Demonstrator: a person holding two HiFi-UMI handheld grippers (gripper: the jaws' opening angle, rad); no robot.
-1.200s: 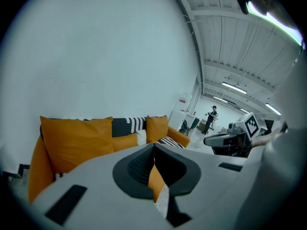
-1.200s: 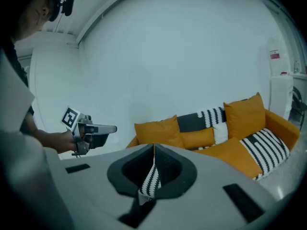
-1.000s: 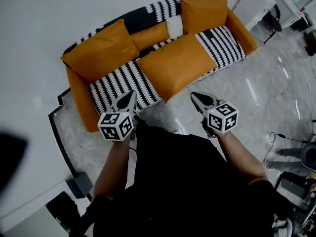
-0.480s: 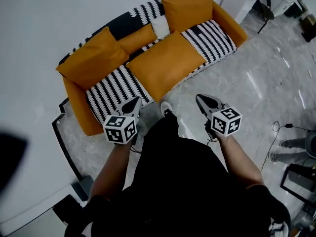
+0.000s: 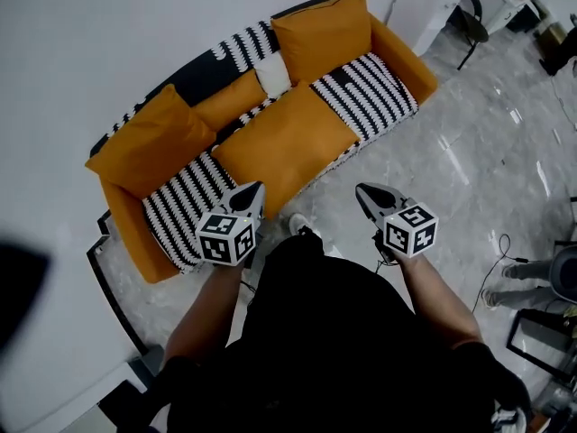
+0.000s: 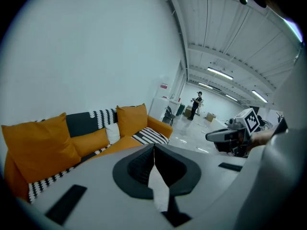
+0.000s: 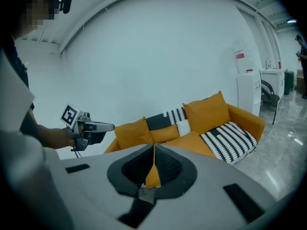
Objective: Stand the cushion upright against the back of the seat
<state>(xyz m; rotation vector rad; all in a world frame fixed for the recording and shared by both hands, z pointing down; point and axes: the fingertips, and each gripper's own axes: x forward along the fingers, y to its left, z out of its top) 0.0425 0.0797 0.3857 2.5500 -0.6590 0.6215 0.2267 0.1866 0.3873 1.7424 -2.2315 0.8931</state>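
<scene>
Pale marble floor [image 5: 469, 179] fronts the orange sofa [image 5: 126, 228], where the large cushion [image 5: 284, 142] lies flat on the middle seat, untouched. Over the past second we have shifted along the sofa's front. The left gripper [image 5: 255, 188] and right gripper [image 5: 361, 189] are both pressed together, empty and short of the cushion, so the lift has yet to begin.

The person wears a black short-sleeved top [image 5: 352, 332]. The left gripper [image 5: 256, 188] and right gripper [image 5: 360, 188] are grey, tapering to a point, with ribbed black pads [image 6: 139, 167] inside the jaws; behind each gripper's jaws sits a white cube [image 5: 227, 238] printed with black square markers
</scene>
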